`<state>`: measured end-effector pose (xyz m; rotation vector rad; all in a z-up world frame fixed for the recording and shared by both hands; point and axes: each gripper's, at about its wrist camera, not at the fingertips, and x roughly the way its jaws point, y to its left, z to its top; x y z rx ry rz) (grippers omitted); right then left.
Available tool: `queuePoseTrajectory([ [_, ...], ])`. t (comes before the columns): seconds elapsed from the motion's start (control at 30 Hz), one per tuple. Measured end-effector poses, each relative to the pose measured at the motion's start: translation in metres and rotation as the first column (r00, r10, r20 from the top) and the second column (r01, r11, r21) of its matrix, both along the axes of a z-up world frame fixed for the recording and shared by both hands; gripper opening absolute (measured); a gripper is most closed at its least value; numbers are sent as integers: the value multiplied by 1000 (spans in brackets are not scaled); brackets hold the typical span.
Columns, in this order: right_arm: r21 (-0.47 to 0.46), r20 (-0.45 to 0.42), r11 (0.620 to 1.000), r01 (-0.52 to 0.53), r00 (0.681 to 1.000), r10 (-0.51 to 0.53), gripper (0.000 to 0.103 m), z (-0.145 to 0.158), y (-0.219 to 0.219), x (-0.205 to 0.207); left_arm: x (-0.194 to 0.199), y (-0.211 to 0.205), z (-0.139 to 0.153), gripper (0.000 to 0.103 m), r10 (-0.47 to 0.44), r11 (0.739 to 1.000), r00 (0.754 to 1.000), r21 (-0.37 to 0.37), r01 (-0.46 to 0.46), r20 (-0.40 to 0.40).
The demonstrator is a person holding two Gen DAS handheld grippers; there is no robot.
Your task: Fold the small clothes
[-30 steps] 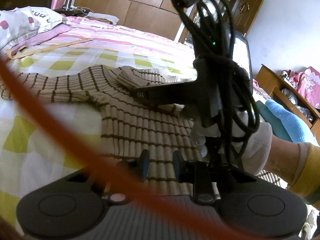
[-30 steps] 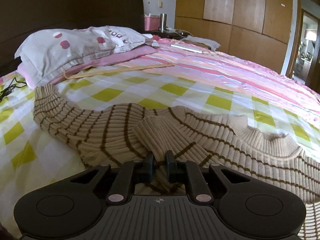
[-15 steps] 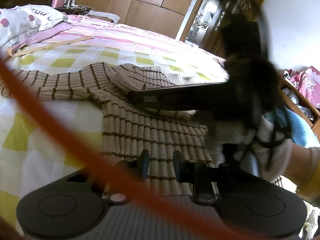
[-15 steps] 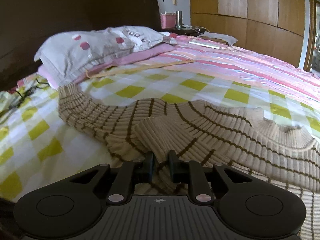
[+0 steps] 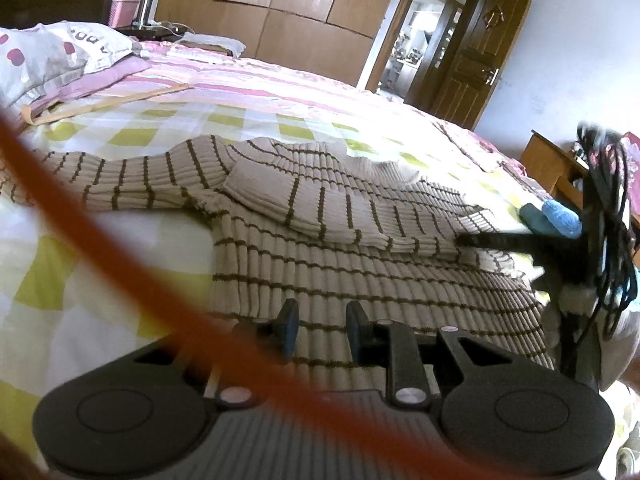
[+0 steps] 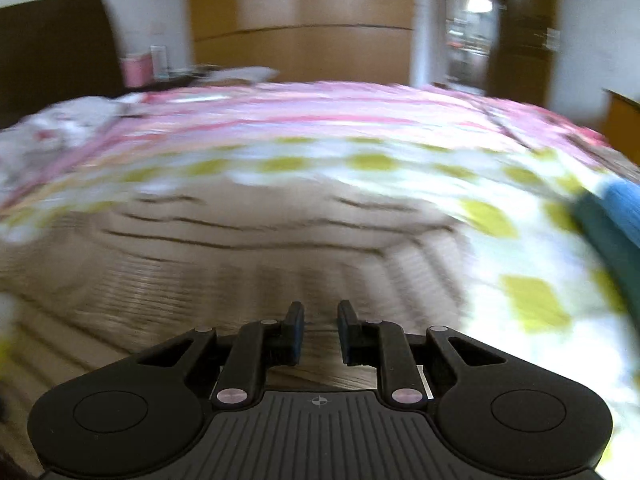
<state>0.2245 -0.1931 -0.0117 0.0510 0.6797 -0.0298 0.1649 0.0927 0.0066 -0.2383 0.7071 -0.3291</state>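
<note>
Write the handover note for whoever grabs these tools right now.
Left tool: jaws apart over the hem of the sweater, nothing pinched.
Right tool: jaws have just been opening, nothing between them; its view is blurred.
Sweater: flat on the bed, neck away from the tools.
Done: one sleeve folded across the chest.
Left: the other sleeve lies stretched out; fold it in, then probably fold the body.

Daylight is falling across the bed [image 5: 248, 116]; wooden wardrobes [image 5: 276, 12] are lining the far wall beside a brown door [image 5: 468, 68].
</note>
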Motion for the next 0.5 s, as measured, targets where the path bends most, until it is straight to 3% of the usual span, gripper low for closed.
queuePoseTrajectory([
  [0.13, 16, -25, 1000, 22, 999, -21, 19, -5, -12, 0, 3, 5, 1, 31, 22, 1000, 1000, 2, -22, 3],
  [0.23, 7, 6, 1000, 8, 1000, -8, 20, 3, -3, -6, 6, 15, 4, 31, 60, 998, 998, -2, -60, 17],
  [0.37, 22, 47, 997, -69, 997, 67, 20, 10, 17, -20, 12, 39, 11, 31, 147, 989, 988, -12, -147, 42],
  [0.5, 59, 53, 989, -132, 990, 129, 20, 9, 38, -29, 21, 69, 11, 31, 268, 963, 962, -12, -267, 45],
])
